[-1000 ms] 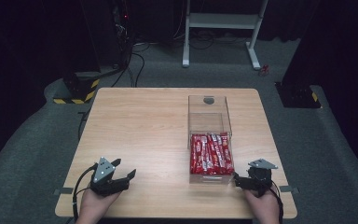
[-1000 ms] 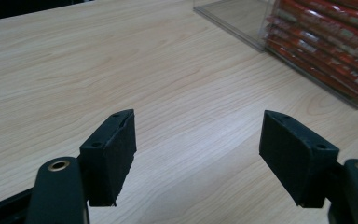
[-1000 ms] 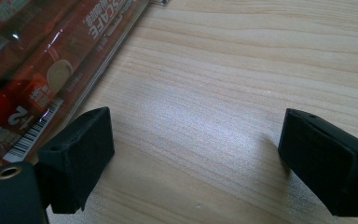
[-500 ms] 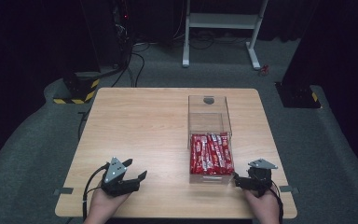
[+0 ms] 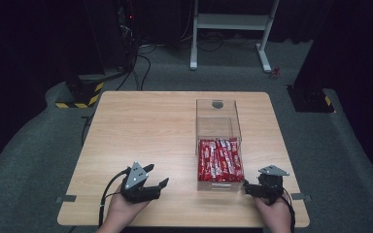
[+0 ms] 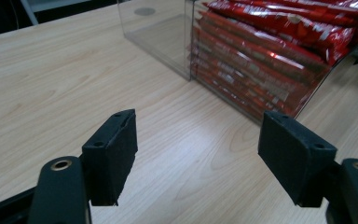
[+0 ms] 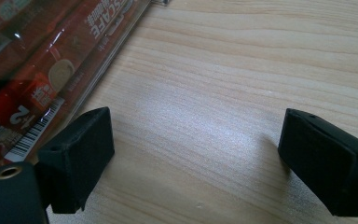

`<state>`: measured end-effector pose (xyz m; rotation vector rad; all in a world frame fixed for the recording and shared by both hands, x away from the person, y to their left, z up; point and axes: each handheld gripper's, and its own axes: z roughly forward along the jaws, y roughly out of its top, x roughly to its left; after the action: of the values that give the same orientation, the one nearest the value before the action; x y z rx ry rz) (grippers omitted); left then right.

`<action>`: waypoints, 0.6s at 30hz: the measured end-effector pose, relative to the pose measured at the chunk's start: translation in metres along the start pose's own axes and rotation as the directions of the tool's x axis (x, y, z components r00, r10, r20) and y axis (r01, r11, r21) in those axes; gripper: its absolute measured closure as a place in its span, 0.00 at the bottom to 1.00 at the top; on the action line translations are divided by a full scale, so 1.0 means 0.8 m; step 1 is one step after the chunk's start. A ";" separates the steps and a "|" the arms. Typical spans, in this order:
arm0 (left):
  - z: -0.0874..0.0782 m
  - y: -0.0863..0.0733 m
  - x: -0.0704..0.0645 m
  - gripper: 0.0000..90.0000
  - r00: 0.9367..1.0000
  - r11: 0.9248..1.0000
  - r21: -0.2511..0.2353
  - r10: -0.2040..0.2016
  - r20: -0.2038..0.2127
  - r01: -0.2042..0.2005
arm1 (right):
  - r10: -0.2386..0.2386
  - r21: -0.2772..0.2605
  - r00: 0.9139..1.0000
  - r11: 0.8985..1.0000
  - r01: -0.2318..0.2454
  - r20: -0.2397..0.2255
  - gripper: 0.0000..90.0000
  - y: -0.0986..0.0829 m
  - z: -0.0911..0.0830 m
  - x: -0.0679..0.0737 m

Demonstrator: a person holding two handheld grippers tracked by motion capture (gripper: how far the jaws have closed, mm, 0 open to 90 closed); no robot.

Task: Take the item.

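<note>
The wooden tabletop [image 5: 150, 131] carries a clear plastic box [image 5: 218, 116] on its right half, whose near part is packed with red sachets [image 5: 218, 160]. The left hand-held gripper [image 5: 154, 187] sits at the near edge, well left of the box, jaws spread wide and empty. The right hand-held gripper [image 5: 246, 188] rests just beside the box's near right corner, jaws also wide, holding nothing

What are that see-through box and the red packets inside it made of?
The box looks like clear hard plastic, perhaps acrylic: the table shows through its walls. The packets look like glossy foil or plastic film, with bright glints and printed lettering.
</note>
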<state>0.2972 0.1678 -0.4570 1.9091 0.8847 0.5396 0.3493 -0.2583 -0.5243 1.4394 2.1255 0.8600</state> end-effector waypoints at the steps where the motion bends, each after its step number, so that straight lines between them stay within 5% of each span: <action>1: 0.000 0.000 0.000 0.33 1.000 1.000 0.000 0.000 0.000 0.000 | 0.000 0.000 1.000 1.000 0.000 0.001 0.11 0.000 0.000 0.000; 16: 0.033 0.032 -0.032 0.35 0.997 1.000 -0.019 0.023 0.077 -0.022 | 0.000 0.001 1.000 1.000 0.000 -0.001 0.12 0.000 0.000 0.000; 17: 0.038 0.034 -0.041 0.35 0.994 0.998 -0.045 -0.047 0.094 0.052 | -0.001 0.001 1.000 1.000 0.001 -0.001 0.12 0.000 0.000 0.000; 18: 0.038 0.034 -0.041 0.35 0.994 0.998 -0.045 -0.047 0.094 0.052 | -0.003 0.000 1.000 1.000 0.003 -0.001 0.12 0.000 0.000 0.000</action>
<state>0.3062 0.1168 -0.4477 1.8495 0.8494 0.4345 0.3490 -0.2583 -0.5243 1.4351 2.1279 0.8596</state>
